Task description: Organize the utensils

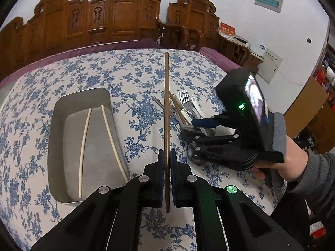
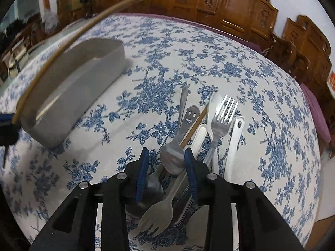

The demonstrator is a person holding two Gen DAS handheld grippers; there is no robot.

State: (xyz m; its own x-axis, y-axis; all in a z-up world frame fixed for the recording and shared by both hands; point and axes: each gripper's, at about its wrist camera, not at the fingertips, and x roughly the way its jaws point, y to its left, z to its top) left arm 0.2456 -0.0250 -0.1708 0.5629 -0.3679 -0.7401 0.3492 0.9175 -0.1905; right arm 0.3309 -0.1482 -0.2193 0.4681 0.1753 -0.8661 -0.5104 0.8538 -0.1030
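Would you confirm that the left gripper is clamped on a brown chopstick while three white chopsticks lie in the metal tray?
Not quite: the left wrist view shows two white chopsticks in the metal tray, not three. The left gripper is indeed clamped on the brown chopstick.

We see a matt brushed-metal tray (image 1: 62, 113), a smooth brown wooden chopstick (image 1: 166, 104), glossy metal forks (image 2: 224, 115), white plastic utensils (image 2: 235, 142), and a printed cloth (image 1: 136, 71) covering the bench.

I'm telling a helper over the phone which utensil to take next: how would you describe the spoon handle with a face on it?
On the blue floral tablecloth, look right of the metal tray to the utensil pile under the right gripper. The smiley-face handle lies between a plain spoon handle and a brown chopstick; only it has cut-out eyes and a grin.
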